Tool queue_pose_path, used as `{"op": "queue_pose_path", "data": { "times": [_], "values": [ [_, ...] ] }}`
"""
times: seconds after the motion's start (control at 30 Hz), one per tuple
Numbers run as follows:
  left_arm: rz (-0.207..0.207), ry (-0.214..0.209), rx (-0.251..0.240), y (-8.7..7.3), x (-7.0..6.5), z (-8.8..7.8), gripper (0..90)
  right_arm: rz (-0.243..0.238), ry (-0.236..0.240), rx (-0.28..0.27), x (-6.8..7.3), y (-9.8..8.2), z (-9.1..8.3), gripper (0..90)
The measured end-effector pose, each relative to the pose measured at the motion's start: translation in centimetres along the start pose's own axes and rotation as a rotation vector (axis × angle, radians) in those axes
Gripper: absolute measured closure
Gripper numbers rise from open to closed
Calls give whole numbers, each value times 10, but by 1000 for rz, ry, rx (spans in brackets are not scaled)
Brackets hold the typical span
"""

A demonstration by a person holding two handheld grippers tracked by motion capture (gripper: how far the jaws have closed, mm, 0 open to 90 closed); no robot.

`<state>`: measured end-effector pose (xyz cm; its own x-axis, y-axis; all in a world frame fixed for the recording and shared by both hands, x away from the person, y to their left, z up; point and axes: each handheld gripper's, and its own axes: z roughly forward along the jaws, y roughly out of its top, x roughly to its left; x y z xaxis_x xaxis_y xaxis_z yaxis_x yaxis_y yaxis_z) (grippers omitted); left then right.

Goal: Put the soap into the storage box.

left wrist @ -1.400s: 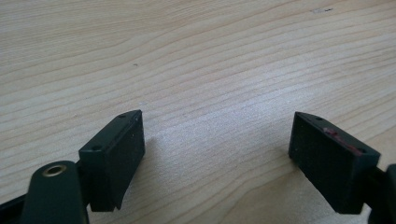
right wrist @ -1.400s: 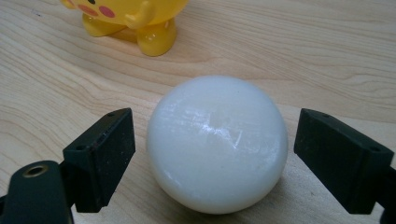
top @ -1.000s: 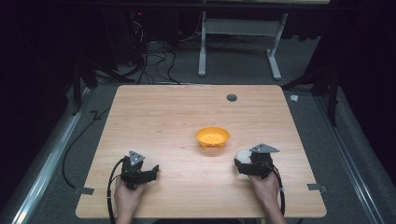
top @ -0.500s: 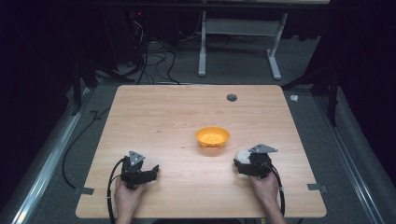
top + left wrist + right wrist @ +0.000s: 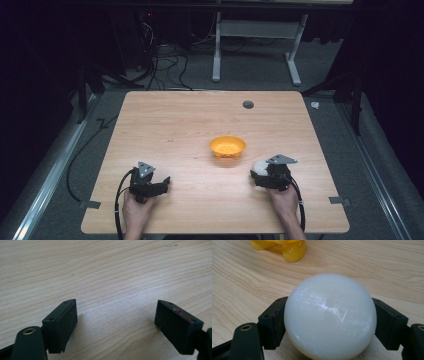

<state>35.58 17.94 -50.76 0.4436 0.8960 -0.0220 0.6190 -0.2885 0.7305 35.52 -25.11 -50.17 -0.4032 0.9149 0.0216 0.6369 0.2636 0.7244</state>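
A white ball (image 5: 329, 315) sits on the wooden table (image 5: 175, 130) at the front right, between the pads of my right gripper (image 5: 329, 325). That gripper's jaws have just been closing, and both pads now press the ball's sides. In the high view the ball (image 5: 259, 166) shows at the tip of the right gripper (image 5: 258, 173), just right of an orange bowl (image 5: 227, 146). My left gripper (image 5: 165, 183) rests at the front left. Its jaws stand wide apart in the left gripper view (image 5: 116, 322), with bare wood between them.
The bowl's yellow-orange rim (image 5: 287, 248) lies a short way beyond the ball. A dark round grommet (image 5: 247, 104) marks the table's far side. Cables and a white desk frame (image 5: 255, 45) stand on the floor behind.
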Motion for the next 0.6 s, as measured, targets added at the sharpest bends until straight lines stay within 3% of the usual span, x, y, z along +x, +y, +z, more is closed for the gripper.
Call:
{"op": "queue_pose_path", "data": {
  "times": [0.6],
  "values": [
    [1,1,0,0,0,0,190,2,12,-25,0,3,-6,234]
  ]
}}
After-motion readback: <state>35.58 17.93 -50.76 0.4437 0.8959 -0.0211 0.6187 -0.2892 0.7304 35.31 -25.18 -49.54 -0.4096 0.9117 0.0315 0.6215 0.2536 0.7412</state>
